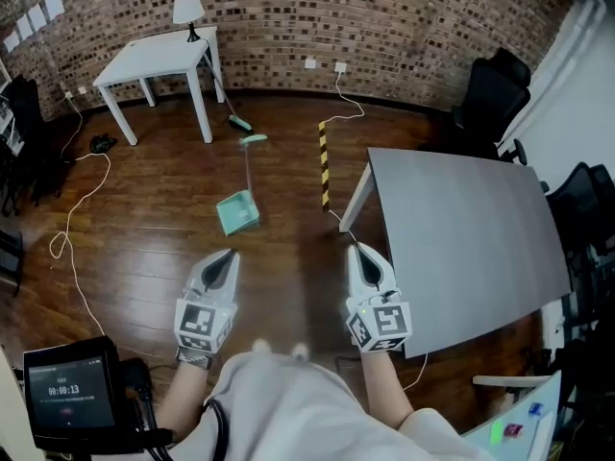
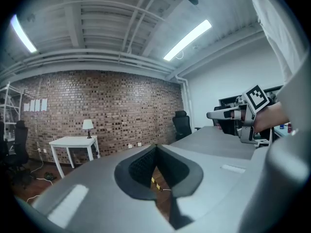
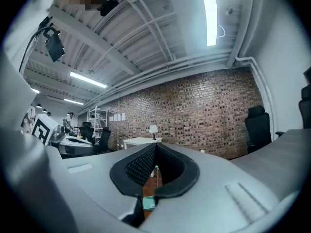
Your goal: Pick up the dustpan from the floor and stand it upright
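Brown wooden floor [image 1: 144, 219] runs under the person, who holds the left gripper [image 1: 229, 255] and the right gripper [image 1: 357, 250] side by side, pointing forward about level, each with jaws pressed together on nothing. One teal dustpan [image 1: 237, 211] lies on the floor ahead of the left gripper, apart from it, its long handle reaching away. Two tables stand here, a grey table [image 1: 461, 238] beside the right gripper and, farther, a white table [image 1: 159, 51] with one lamp [image 1: 187, 10], before the brick wall [image 1: 384, 17].

Teal dustpan [image 1: 237, 211] lying on wood floor [image 1: 154, 229] ahead of L tongs [image 1: 230, 255], R tongs [image 1: 356, 249]; both closed.
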A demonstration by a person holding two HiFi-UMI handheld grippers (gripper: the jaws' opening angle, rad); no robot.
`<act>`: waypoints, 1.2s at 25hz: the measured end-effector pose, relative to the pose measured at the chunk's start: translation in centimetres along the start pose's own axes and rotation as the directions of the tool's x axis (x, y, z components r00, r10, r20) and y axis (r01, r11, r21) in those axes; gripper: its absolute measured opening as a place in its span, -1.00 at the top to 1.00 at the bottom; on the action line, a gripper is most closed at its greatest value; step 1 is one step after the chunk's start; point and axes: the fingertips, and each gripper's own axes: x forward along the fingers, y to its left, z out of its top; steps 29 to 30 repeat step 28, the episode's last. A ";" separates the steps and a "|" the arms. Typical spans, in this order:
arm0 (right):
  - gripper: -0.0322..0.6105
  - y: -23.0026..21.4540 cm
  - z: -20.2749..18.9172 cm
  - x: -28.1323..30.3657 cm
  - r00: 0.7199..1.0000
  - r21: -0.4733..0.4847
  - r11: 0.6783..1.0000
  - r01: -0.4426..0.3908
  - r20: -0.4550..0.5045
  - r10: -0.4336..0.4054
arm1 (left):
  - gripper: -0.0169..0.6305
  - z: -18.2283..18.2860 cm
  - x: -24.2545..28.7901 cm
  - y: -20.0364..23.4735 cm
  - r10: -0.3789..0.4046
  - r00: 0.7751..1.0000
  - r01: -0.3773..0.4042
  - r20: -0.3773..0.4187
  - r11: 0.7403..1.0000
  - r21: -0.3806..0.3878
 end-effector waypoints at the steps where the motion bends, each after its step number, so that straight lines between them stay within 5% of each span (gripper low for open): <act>1: 0.87 0.1 -0.1 0.3 1.000 -0.006 1.000 0.003 -0.005 -0.003 | 0.94 0.2 0.2 0.1 -0.005 1.000 0.005 0.004 1.000 0.002; 7: 0.87 1.9 1.4 1.7 1.000 -0.079 0.997 -0.023 -0.009 0.023 | 0.94 0.7 0.6 0.8 -0.024 1.000 0.024 0.018 1.000 0.012; 30: 0.87 1.6 -0.1 3.9 1.000 -0.057 0.998 -0.002 -0.021 0.001 | 0.94 -0.1 2.4 1.9 -0.050 0.999 0.050 0.014 0.999 -0.007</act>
